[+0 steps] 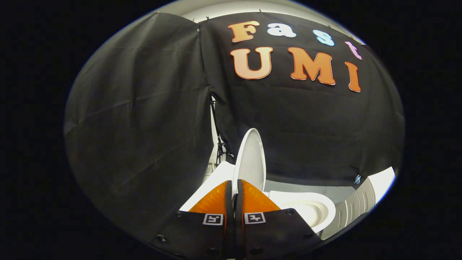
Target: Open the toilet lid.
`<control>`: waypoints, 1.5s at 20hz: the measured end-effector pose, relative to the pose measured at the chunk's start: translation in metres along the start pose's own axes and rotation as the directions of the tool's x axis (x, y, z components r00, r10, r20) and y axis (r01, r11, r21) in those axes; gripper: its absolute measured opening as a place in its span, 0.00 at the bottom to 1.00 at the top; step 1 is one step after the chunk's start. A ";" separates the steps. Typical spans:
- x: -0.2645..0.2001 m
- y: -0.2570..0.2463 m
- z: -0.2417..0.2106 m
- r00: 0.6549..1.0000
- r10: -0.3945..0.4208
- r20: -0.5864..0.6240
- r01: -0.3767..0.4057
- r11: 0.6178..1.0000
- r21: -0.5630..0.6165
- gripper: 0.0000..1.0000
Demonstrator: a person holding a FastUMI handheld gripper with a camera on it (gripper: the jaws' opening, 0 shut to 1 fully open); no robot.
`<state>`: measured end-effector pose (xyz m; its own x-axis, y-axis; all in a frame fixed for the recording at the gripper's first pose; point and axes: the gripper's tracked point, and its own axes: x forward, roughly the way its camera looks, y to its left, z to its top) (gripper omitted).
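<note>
The white toilet lid (249, 155) stands raised, nearly upright, seen almost edge-on just ahead of my fingers. Its near rim runs down into the narrow gap between them. My gripper (234, 186) is shut on that rim, with one finger on each face of the lid. To the right of the fingers lies the white seat ring with the bowl (310, 211) open below the lid. The lid's hinge end is hidden behind the fingers.
A white flat surface (216, 177), which may be the tank, lies left of the lid. A white ribbed panel (355, 206) stands beyond the bowl. A thin black cable (216, 122) hangs down the seam of the booth's black cloth behind the lid.
</note>
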<state>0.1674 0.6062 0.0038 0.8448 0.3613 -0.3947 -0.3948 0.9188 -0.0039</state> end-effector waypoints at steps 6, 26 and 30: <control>0.013 0.030 -0.003 1.000 0.013 0.004 -0.013 0.999 -0.037 0.08; 0.002 0.056 0.003 0.994 0.070 0.089 -0.058 0.989 -0.133 0.82; -0.027 0.040 0.038 0.982 0.108 0.152 -0.089 0.988 -0.128 0.85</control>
<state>0.1425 0.6391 0.0489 0.8423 0.4784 -0.2484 -0.5112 0.8551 -0.0865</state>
